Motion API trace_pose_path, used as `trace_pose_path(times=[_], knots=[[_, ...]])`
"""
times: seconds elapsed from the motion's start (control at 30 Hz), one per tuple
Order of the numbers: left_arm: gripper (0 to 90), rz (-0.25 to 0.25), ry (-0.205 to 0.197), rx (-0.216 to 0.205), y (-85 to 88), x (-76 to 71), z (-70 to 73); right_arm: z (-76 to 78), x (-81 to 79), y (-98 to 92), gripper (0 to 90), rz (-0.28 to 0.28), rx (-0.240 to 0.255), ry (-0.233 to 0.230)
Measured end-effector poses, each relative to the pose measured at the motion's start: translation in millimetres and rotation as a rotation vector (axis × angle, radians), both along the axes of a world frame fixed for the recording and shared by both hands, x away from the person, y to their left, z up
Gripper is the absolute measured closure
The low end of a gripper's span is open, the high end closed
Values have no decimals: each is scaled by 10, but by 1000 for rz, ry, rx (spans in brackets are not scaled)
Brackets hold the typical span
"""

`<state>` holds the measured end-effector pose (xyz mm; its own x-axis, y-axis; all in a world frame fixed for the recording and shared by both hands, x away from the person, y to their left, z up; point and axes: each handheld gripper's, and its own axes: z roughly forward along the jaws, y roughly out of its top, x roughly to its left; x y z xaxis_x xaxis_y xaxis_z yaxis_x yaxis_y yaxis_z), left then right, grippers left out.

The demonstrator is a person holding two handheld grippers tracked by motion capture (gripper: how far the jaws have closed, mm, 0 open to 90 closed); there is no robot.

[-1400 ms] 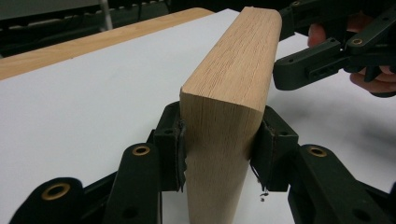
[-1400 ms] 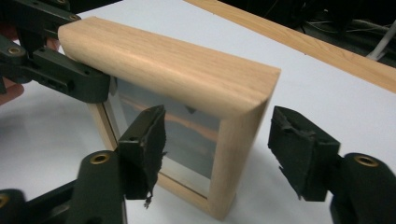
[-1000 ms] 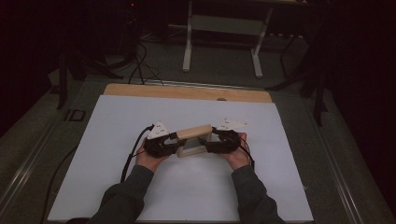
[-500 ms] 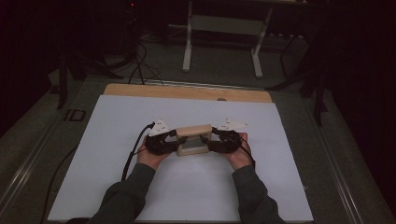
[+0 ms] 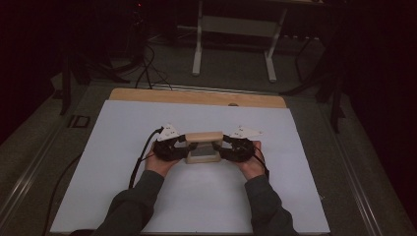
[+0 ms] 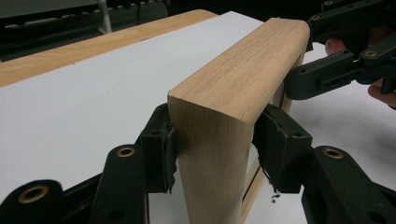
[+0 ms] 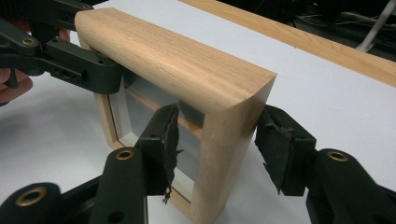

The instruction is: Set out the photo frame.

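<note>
Wood, pale and oak-grained, forms the picture frame (image 5: 203, 136) that stands upright on its long edge in the middle of the high view, on the white surface (image 5: 123, 128). At the bottom of that view two dark-sleeved forearms come in. The left hand (image 5: 158, 163) and the right hand (image 5: 252, 165) are level with each other, turned inward, one at each short end of the frame.

The left hand-held gripper (image 5: 183, 147) straddles the frame's left end. Its jaws have just been opening, and in the left gripper view the pads (image 6: 280, 149) sit close beside the wood without clamping it, so the hold is released. The right hand-held gripper (image 5: 222, 147) straddles the right end. Its jaws have just been closing, with the frame's corner between them, but the far pad stands clear of the wood, so there is no grasp.

Inside the frame sits a greyish pane (image 7: 140, 112), set back from the front edge.

Farther up, a bare wooden strip (image 5: 196, 97) borders the surface. White desk legs (image 5: 199, 44) stand on the dark floor beyond.
</note>
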<state>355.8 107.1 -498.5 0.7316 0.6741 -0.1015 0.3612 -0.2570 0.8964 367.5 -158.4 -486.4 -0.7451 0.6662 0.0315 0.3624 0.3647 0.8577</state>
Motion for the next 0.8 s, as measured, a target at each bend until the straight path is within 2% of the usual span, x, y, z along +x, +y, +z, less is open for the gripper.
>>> trace_pose_path(times=[0.17,0.43,0.8], knots=[[506,3,6,-12,8,25,-7,-7,5,6,495,-11,10,4],[504,-18,23,-36,37,80,-15,-11,3,7,506,-21,18,10],[482,-24,23,-30,25,132,-8,-14,-2,-11,519,-29,24,13]])
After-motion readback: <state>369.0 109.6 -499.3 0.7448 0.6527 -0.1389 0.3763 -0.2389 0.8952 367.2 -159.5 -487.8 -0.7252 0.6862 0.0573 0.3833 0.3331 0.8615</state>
